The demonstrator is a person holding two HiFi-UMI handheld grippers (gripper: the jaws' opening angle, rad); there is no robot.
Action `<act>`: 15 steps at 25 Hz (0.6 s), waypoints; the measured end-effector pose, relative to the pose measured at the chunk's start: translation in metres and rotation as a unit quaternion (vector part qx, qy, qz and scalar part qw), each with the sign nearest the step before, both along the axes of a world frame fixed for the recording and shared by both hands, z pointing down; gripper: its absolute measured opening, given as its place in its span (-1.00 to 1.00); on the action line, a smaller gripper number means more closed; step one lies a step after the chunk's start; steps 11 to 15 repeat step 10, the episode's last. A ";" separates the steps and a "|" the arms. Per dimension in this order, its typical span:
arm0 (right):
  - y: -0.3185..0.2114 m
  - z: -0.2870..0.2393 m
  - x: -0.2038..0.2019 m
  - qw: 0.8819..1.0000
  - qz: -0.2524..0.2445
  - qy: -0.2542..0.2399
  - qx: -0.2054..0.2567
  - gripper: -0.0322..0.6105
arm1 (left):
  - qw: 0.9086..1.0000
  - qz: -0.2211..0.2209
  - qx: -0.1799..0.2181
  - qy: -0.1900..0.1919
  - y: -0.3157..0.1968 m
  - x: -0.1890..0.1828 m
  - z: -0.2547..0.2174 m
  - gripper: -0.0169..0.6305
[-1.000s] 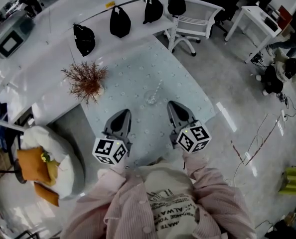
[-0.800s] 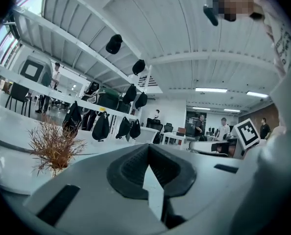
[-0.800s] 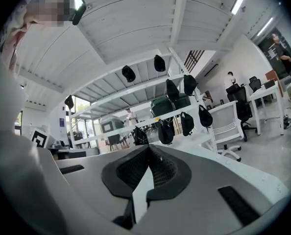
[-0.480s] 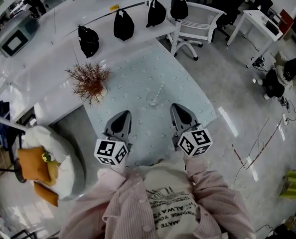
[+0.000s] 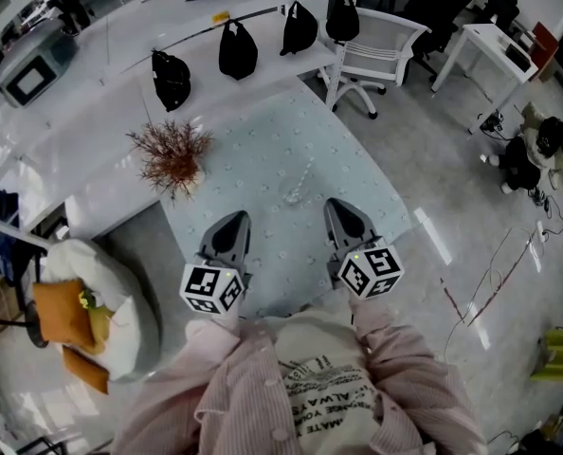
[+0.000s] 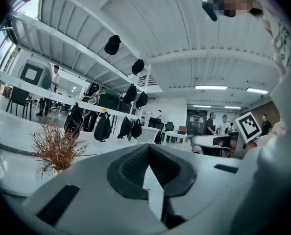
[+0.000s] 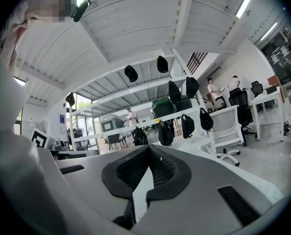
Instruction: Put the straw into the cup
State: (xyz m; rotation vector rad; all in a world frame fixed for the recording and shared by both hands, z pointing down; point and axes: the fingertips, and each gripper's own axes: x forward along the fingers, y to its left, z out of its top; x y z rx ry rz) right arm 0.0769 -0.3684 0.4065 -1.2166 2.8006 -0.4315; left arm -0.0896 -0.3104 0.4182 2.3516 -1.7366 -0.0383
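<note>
Both tongs are clenched and empty. Your left tongs (image 5: 232, 219) and right tongs (image 5: 336, 207) hover side by side over the near part of the worktop (image 5: 253, 145). Just ahead, between their tips, stands the clear cup (image 5: 289, 194), with the straw (image 5: 303, 172) slanting up from it. The straw looks to be already inside, though the glass is too small to be certain. If you reach in again with shut tongs, you could knock the light cup over or flick the straw out. Compared with a second ago, almost nothing has changed. Tongs, cup and straw sit where they were, and only your head view has shifted slightly.
</note>
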 end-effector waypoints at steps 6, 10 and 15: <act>0.000 0.003 0.002 1.000 0.004 0.002 -0.004 -0.90 | 1.000 -0.005 -0.006 0.011 0.000 -0.002 0.004 -0.95; -0.001 0.001 0.007 1.000 0.008 0.002 -0.007 -0.90 | 1.000 -0.009 -0.007 0.013 0.000 -0.001 0.001 -0.95; -0.001 0.001 0.007 1.000 0.008 0.002 -0.007 -0.90 | 1.000 -0.009 -0.007 0.013 0.000 -0.001 0.001 -0.95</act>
